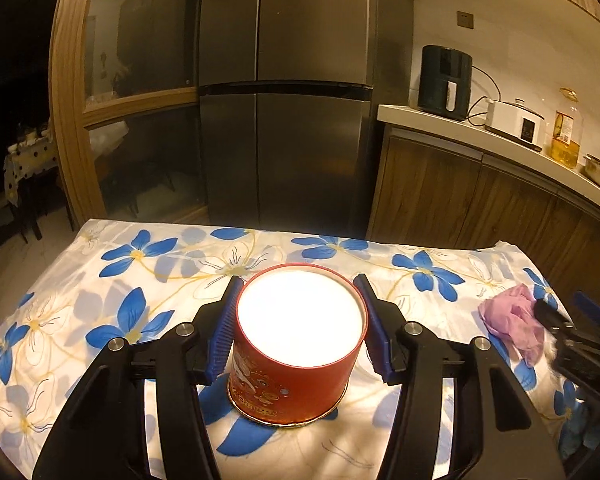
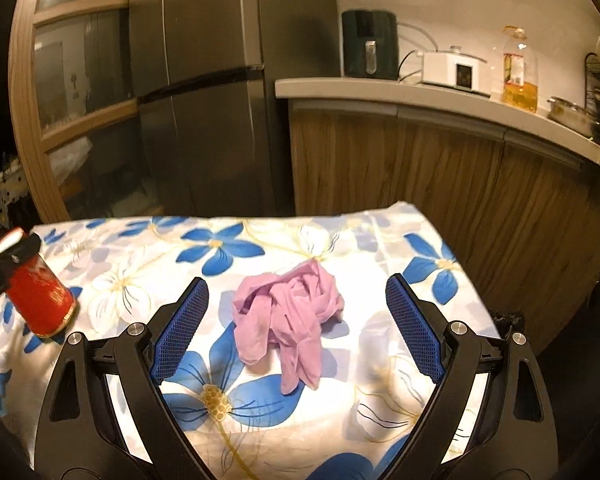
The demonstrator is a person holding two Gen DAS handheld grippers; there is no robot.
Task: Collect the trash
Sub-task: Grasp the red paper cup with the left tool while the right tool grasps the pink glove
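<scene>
The inside of the round red cardboard can [image 1: 296,364] is washed out by glare, and the black right gripper [image 1: 568,322] is cut off by the picture's right edge.

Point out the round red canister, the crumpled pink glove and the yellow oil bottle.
Round red canister [image 1: 292,384], left wrist view: printed side wall.
Crumpled pink glove [image 2: 288,308], right wrist view: middle of the bunch.
Yellow oil bottle [image 2: 519,76], right wrist view: labelled body.

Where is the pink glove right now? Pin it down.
In the right wrist view the pink glove lies crumpled on the floral tablecloth, between the open right gripper's fingers, untouched. The red canister stands far left.
</scene>
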